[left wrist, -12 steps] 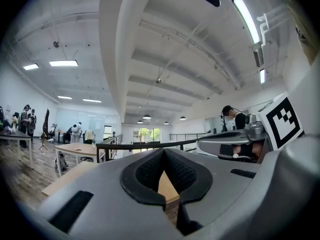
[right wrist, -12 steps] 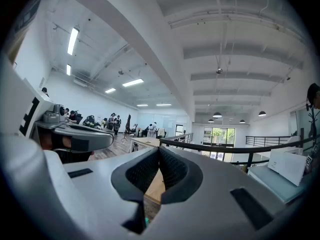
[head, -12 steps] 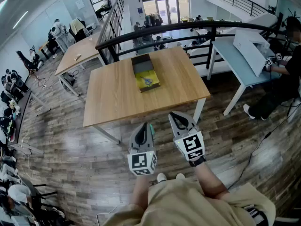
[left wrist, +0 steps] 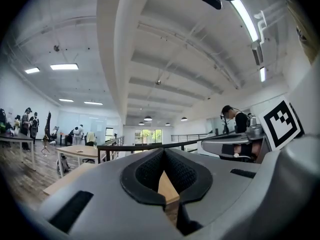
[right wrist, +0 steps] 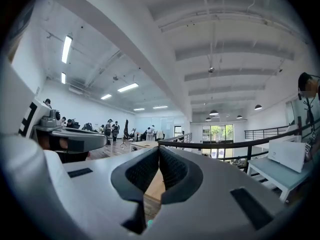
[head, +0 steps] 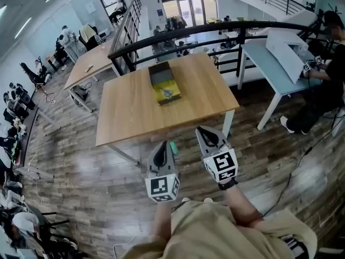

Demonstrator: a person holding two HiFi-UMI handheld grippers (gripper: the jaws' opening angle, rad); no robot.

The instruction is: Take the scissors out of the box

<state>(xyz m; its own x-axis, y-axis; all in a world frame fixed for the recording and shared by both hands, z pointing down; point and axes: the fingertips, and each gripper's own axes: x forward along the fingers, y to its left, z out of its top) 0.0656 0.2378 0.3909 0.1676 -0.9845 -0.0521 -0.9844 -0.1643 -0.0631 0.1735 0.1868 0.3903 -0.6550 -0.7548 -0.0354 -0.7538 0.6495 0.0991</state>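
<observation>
An open dark box (head: 160,74) lies on the wooden table (head: 135,112), toward its far side. In the box's near end rests a yellow item with a bluish patch (head: 167,95); it is too small to tell whether it is the scissors. Both grippers hover side by side over the floor, short of the table's near edge and pointing level toward it. My left gripper (head: 160,145) (left wrist: 163,151) is shut and empty. My right gripper (head: 207,131) (right wrist: 159,149) is also shut, with nothing between its pads.
A black railing (head: 178,34) runs behind the table. At the right stands a light blue table (head: 269,63) carrying a white box, with a person (head: 329,63) seated beside it. Another wooden table (head: 89,63) is at the far left. Plank floor lies under the grippers.
</observation>
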